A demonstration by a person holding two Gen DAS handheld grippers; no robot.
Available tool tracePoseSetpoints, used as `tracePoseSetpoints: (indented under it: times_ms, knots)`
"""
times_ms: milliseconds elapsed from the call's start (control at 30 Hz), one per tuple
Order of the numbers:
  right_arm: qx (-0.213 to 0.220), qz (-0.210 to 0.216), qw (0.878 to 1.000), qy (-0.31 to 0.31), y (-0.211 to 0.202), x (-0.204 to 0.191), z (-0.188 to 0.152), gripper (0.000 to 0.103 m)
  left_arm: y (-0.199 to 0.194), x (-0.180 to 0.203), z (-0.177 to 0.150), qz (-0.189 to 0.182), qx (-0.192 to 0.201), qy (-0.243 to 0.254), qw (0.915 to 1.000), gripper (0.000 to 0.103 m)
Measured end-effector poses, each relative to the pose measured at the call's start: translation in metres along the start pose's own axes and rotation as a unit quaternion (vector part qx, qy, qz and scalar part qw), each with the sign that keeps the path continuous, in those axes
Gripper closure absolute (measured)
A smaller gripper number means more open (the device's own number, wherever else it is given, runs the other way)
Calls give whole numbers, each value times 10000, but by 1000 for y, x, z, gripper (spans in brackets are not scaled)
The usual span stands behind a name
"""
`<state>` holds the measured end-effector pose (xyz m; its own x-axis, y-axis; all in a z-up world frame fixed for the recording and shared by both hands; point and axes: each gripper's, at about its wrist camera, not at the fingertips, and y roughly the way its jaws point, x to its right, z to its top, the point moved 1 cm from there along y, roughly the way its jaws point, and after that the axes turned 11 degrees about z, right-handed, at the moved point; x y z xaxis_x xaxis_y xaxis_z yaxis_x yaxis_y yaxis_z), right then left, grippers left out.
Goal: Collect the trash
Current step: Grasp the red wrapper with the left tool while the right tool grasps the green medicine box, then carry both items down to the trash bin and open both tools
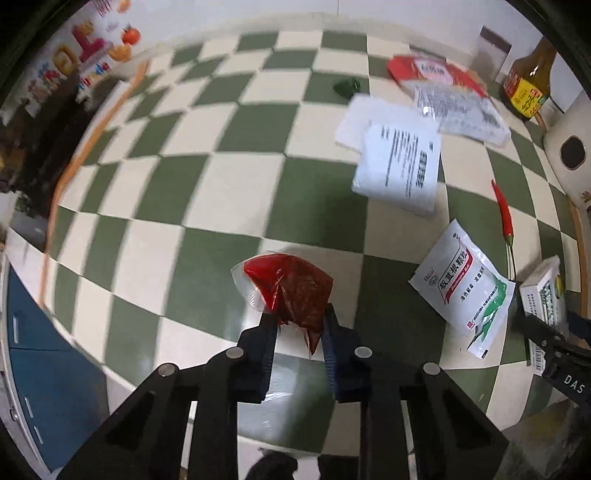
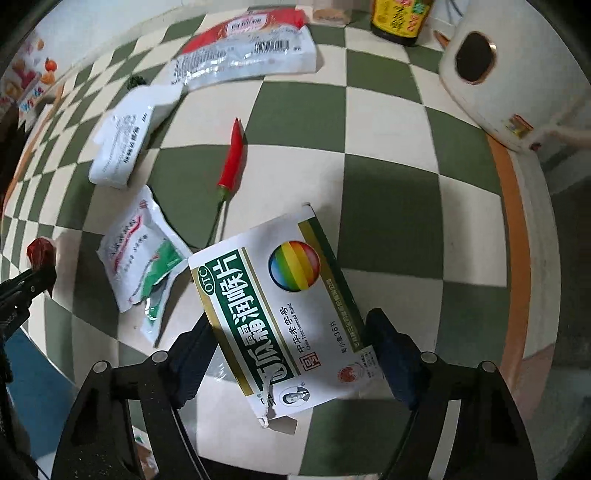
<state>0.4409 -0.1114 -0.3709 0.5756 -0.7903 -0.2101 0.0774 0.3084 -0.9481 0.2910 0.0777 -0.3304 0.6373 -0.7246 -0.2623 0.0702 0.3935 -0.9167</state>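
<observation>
Left tongs (image 1: 297,328): clamped on the red sauce packet (image 1: 291,291), lifted clear of the checkered tabletop (image 1: 229,184).
Granule sachet (image 1: 463,286): lies flat between both tongs, long axis diagonal, probably nearer the right.
Right tongs (image 2: 291,354): gripping the lozenge box (image 2: 280,314) across its width; its long axis points away, tilted left.
Chili (image 2: 231,158): just beyond the box, tip pointing away.

We cannot read the blurry colorful poster (image 1: 74,55). The sauce bottle (image 2: 400,16) is cut off at the top edge. The small green thing (image 1: 347,86) is too fuzzy to tell.
</observation>
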Motion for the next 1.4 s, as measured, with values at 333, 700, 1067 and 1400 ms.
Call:
tracePoseSetpoints:
  times_ms: [333, 700, 1067, 1400]
  knots:
    - [945, 193, 9946, 394, -73, -51, -50, 23, -69, -42, -31, -134, 931, -50, 9956, 84]
    - [1800, 252, 9815, 609, -155, -160, -185, 24, -127, -130, -130, -407, 1615, 51, 9860, 84]
    - [1547, 154, 9831, 963, -119, -219, -305, 24, -94, -176, -218, -312, 1211, 383, 9914, 84]
    - [222, 169, 9911, 1304, 52, -197, -347, 25, 87, -141, -255, -714, -766, 532, 9931, 84]
